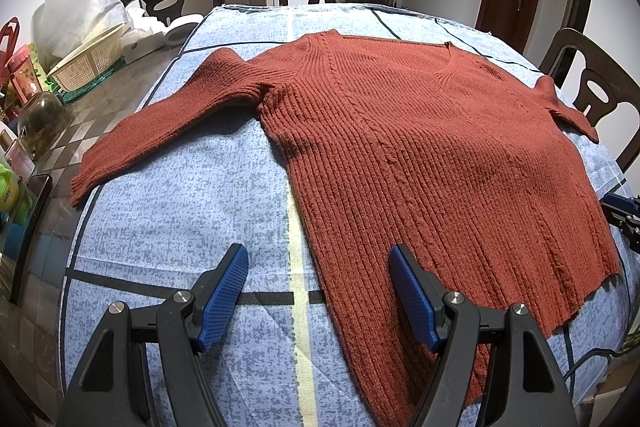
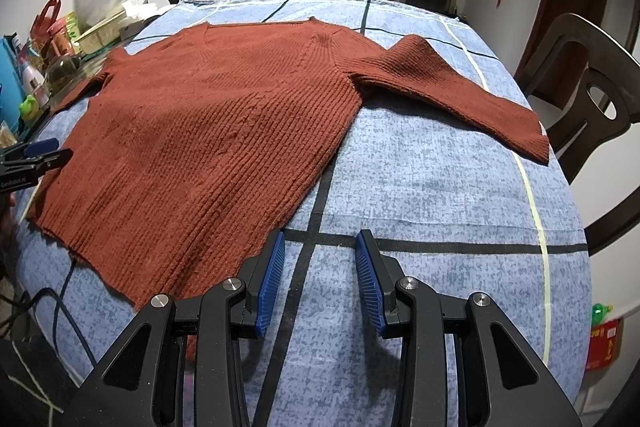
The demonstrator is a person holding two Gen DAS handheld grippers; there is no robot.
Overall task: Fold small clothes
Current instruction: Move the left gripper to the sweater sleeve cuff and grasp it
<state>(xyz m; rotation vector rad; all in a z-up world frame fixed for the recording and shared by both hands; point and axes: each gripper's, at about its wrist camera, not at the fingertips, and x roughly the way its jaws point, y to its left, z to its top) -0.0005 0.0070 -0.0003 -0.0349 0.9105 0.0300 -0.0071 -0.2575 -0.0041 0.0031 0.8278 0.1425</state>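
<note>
So the sweater [image 1: 420, 155] is lying flat and face up on the blue cloth [image 1: 192, 219] that covers the table, collar toward the far end, hem toward the cameras, both sleeves spread out to the sides. It's a rust-red rib knit with a V neck. Its left sleeve [image 1: 160, 119] runs out diagonally and the cuff hangs just past the cloth's edge onto bare tabletop. From the right wrist view the other sleeve [image 2: 452, 91] angles out toward the chair [image 2: 592, 107] on that side.

Left gripper [image 1: 318, 291] sits low over the near-left corner of the hem, jaws spread wide, holding nothing. One blue pad [image 1: 412, 299] is over the knit, the other is over bare cloth, so the sweater's side edge runs between them. Can't tell if the pad actually touches the fabric.

Right gripper [image 2: 320, 279] is at the near-right corner of the hem, jaws partly apart, narrower than the left, also gripping nothing. Its left pad [image 2: 272, 279] is right at the sweater's edge; the other is over cloth.

Off to the left of the table: a basket [image 1: 88, 59], a white bag [image 1: 76, 11], a jar [image 1: 42, 123] and some bottles. 3 chairs show at the far end and side.
</note>
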